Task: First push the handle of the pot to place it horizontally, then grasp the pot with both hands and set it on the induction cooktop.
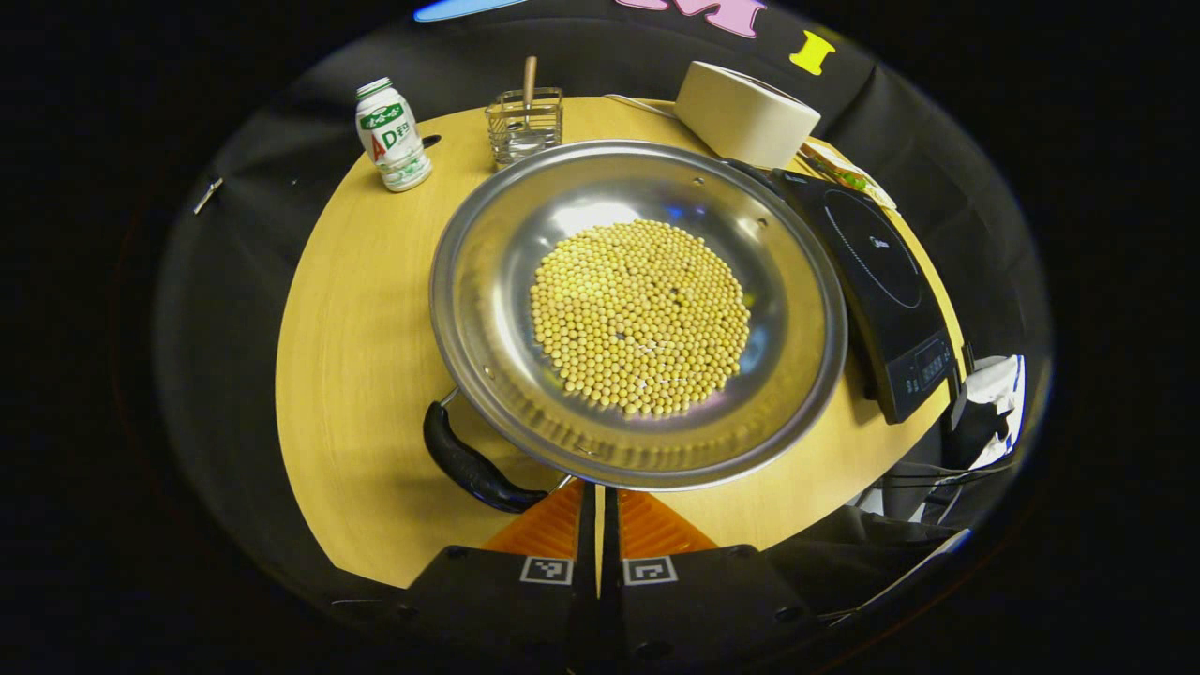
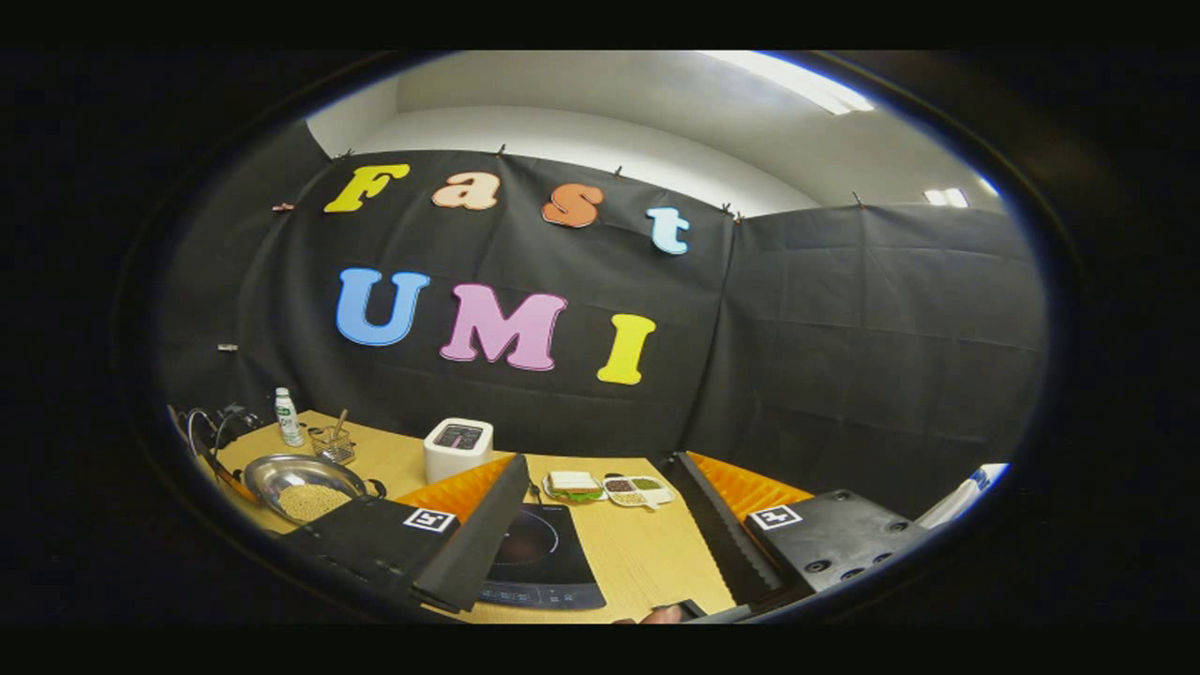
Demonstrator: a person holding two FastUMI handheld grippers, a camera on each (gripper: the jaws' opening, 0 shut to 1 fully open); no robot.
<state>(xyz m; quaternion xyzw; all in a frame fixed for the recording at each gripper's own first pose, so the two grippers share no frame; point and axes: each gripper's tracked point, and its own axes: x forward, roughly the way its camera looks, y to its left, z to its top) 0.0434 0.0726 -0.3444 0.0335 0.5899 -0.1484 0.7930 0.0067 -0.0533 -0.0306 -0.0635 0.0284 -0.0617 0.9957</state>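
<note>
From my left gripper view, going left to right: a small drink bottle (image 1: 392, 134) stands at the far left of the round wooden table (image 1: 352, 375), a wire caddy (image 1: 524, 125) w/ a wooden stick in it just right of that, then the pot (image 1: 637, 314), a wide shallow steel pan w/ a bed of soybeans (image 1: 640, 316) in the middle, sitting on the table directly ahead of me. Its black handle (image 1: 466, 462) pokes out at the near-left rim, curving down toward my left gripper (image 1: 598, 511), whose fingers are pressed together w/ nothing between them, tips right at the pot's near rim beside the handle. Farther right, a white toaster (image 1: 745, 112) at the back, then the induction cooktop (image 1: 877, 291) touching or just beside the pot's right rim (I can't tell which). In the right gripper view my right gripper (image 2: 600, 525) is held wide apart, empty, up over the cooktop (image 2: 539, 553) and well away from the pot (image 2: 302, 483) at far left; a sandwich (image 2: 572, 485) and a divided snack tray (image 2: 637, 489) lie beyond. Risks as I judge them: pushing the handle w/ closed tips could slip off its rounded grip and skate the pan into the cooktop edge; a jerky shove or a tilted two-handed lift would roll the loose beans to one side and spill them over that shallow rim.
</note>
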